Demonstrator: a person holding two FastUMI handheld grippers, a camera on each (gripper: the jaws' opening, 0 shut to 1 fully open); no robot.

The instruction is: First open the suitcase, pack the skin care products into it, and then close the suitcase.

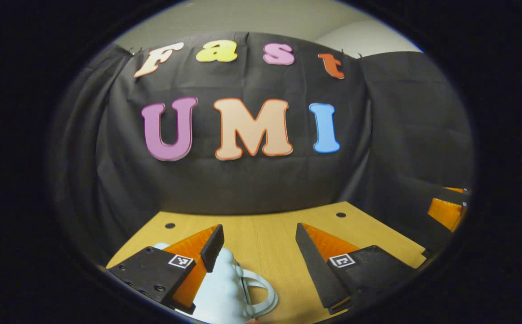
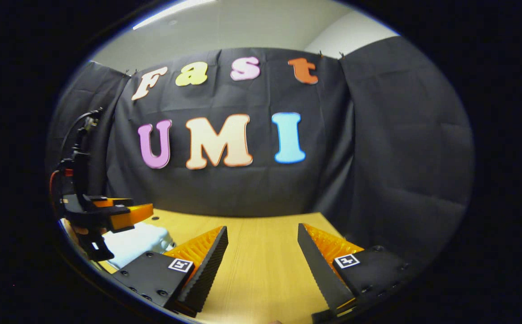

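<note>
a: largest item?
b: light wooden table (image 1: pixel 265 243), flat, with small dark round holes near the far edge. same table in the right gripper view (image 2: pixel 261 270), bare between the fingers there.

a: next in size?
b: pale blue hard-shell suitcase (image 1: pixel 222 292), ribbed surface, lying on the table at the lower left of the left gripper view. lid appears down, though cut off at the bottom edge. curved handle of matching colour (image 1: pixel 265 292) at its right side, lying over the wood. in the right gripper view, same pale blue suitcase (image 2: pixel 135 243) at the far left of the table, partly hidden.

a: state of the left gripper?
b: left gripper (image 1: pixel 258 238) spread wide, nothing between the fingers. left-hand finger above the suitcase top, contact not clear; right-hand finger over bare wood, well apart from the case. seen from the other side in the right gripper view (image 2: pixel 121 216), just above the suitcase.

a: state of the right gripper?
b: right gripper (image 2: pixel 263 240) also spread wide, holding nothing, over bare wood to the right of the suitcase. part of its body at the right edge of the left gripper view (image 1: pixel 445 211).

a: skin care products?
b: cannot tell where.
</note>
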